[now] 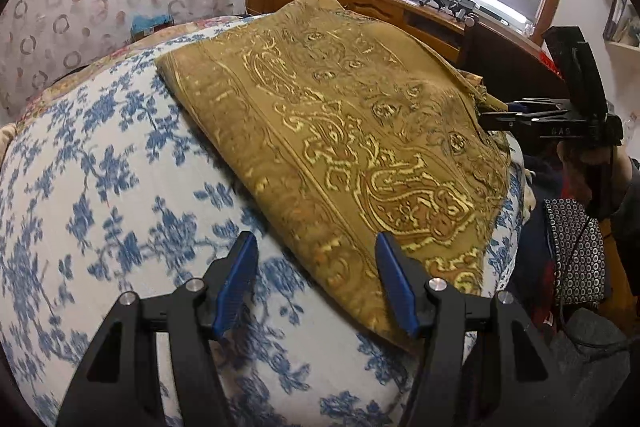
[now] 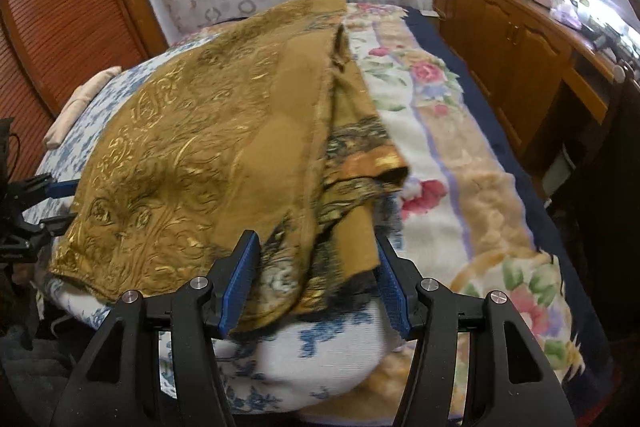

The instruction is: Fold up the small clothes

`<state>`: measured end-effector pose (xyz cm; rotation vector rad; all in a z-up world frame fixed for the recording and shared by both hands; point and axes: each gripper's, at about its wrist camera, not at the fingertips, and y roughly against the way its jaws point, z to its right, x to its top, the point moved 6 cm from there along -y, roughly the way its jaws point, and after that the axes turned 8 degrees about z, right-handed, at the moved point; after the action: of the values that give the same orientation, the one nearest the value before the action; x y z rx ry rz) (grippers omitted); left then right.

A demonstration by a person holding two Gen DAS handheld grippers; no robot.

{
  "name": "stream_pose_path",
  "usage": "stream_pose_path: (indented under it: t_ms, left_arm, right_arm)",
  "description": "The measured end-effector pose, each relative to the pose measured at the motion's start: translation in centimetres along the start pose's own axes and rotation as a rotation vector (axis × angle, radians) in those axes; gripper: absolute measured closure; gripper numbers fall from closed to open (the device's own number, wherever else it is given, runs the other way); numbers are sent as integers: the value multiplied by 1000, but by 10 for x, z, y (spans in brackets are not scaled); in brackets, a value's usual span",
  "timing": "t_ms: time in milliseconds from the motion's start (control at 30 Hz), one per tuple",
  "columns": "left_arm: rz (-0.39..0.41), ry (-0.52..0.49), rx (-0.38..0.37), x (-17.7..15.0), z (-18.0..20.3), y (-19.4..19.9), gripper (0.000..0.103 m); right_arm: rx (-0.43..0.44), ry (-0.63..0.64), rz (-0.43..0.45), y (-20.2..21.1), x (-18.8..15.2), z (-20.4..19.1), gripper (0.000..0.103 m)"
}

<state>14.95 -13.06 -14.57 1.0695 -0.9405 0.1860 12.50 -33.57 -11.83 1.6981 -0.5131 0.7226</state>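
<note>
A: One fold at least is being shown by the gold patterned cloth (image 1: 340, 131): it is being seen doubled over, with layered edges stacked along its right side in the right wrist view. It is being carried by the blue-and-white bedspread (image 1: 100, 187), toward the near edge of the bed, and its near corner is being draped close to that edge.

B: Is the folding being judged finished?

A: Probably not. The layers are being left uneven and rumpled at the near right corner, so a further fold and some squaring are likely being called for.

B: How are the jaws being held?

A: The left gripper (image 1: 316, 283) is being held spread over the near left edge of the cloth; one pad is being seen over bare bedspread, the other over the cloth's hem, and nothing is being pinched. The right gripper (image 2: 316, 283) is also being held spread, with the bunched layers lying between its pads but not being pressed.

B: What is being offered by one view alone?

A: The floral blanket (image 2: 460, 155) beyond the cloth's right side and the folded layers are being shown only by the right wrist view. The flat patterned top and the other gripper at the cloth's far right edge are being shown best by the left wrist view.
</note>
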Motion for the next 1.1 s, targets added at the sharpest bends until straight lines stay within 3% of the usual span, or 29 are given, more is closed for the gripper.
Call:
stream_pose_path:
  t_ms: [67,200,267,300,333,400,433,700,900,1100]
  left_arm:
    - [12,12,8,-3,1,3,42]
    - [22,36,-6,-8,7,7,44]
    - [25,46,-33,-10,12,9,60]
    - [23,49,-42,-10,14,10,68]
    - [21,53,-51,-11,17,10,76]
    - [22,66,-74,-9,19,11,97]
    - [27,70,-80,-7,19,13,101]
    - [180,141,-164,62,9,55,103]
    - [266,161,-111,128,-28,52,103]
    - [273,222,-34,171,-81,15,103]
  right_arm:
    - [-10,16,4,-1,-2,-4,45]
    - [-15,44,10,-2,-4,-10,61]
    - [-16,66,12,-1,-5,-13,70]
    - [-9,69,14,-1,-4,-14,83]
    - [-1,72,13,0,-4,-14,89]
    - [12,77,16,1,-3,-16,93]
    - [24,72,27,4,0,-16,94]
    - [132,19,189,37,55,-14,96]
    - [160,76,283,30,129,-21,96]
    - [150,135,259,-24,190,-27,97]
